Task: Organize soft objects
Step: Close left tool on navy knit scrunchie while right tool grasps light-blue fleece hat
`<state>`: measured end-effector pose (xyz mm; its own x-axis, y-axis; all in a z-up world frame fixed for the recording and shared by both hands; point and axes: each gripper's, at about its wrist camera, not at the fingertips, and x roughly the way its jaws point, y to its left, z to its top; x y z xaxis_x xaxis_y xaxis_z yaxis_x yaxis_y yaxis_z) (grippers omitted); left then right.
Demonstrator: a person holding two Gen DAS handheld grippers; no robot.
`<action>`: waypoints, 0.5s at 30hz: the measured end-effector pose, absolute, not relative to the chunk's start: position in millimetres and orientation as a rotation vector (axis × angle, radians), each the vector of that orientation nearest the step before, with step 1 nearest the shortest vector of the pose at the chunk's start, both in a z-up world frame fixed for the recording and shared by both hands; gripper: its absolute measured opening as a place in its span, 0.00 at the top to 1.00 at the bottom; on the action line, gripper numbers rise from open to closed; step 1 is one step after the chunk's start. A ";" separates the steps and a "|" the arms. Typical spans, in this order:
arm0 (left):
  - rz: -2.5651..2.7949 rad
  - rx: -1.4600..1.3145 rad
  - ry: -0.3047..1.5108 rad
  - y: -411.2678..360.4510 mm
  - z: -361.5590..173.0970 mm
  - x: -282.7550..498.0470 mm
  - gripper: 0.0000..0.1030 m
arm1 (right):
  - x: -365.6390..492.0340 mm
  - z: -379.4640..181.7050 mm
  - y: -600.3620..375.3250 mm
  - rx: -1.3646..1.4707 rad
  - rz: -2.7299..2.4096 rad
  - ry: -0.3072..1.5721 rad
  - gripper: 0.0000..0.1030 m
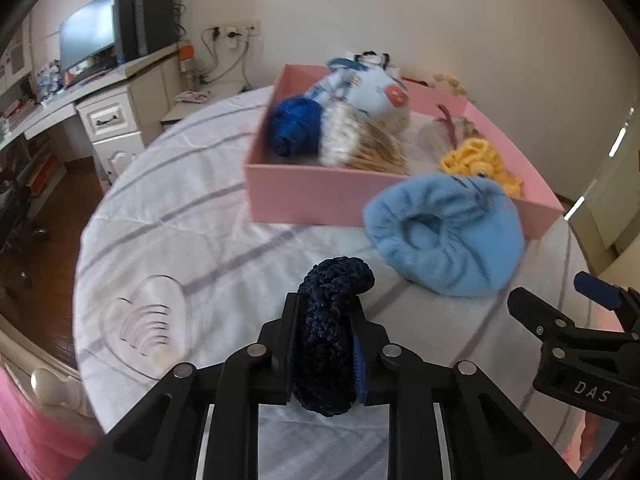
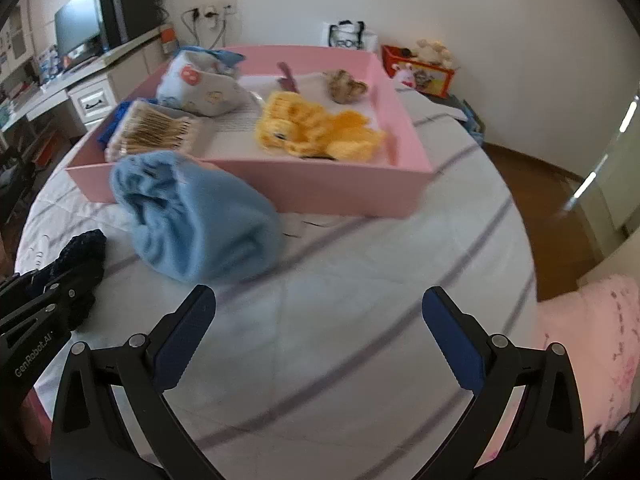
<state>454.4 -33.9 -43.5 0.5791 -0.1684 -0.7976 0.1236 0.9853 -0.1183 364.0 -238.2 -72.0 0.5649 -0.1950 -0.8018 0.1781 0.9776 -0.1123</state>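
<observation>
My left gripper (image 1: pixel 325 312) is shut on a dark navy knitted piece (image 1: pixel 330 332), held just above the striped bed cover; it also shows at the left edge of the right wrist view (image 2: pixel 82 252). A light blue fleece hat (image 1: pixel 444 234) lies on the bed against the front wall of the pink box (image 1: pixel 320 196), also seen from the right wrist (image 2: pixel 196 216). The box (image 2: pixel 344 188) holds a blue knit ball (image 1: pixel 294 126), a patterned white pouch (image 2: pixel 200 88), a beige fringed item (image 2: pixel 154 130) and a yellow knitted toy (image 2: pixel 316 128). My right gripper (image 2: pixel 318 312) is open and empty above the bed.
A clear heart-shaped holder (image 1: pixel 146 326) lies on the bed at the left. A desk with a monitor (image 1: pixel 88 36) and drawers stands beyond the bed's left side. A red toy box (image 2: pixel 418 68) sits behind the pink box. A pink pillow (image 2: pixel 588 356) lies at the right.
</observation>
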 end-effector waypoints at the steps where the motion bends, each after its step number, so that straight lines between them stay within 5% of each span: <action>1: -0.158 -0.051 0.933 -30.4 -42.2 454.6 0.82 | 366.5 -71.4 -233.7 -0.021 -0.208 0.941 0.00; 15: -0.120 -0.105 0.929 6.1 -49.3 469.1 0.81 | 420.8 -92.0 -184.0 -0.038 -0.079 0.979 0.00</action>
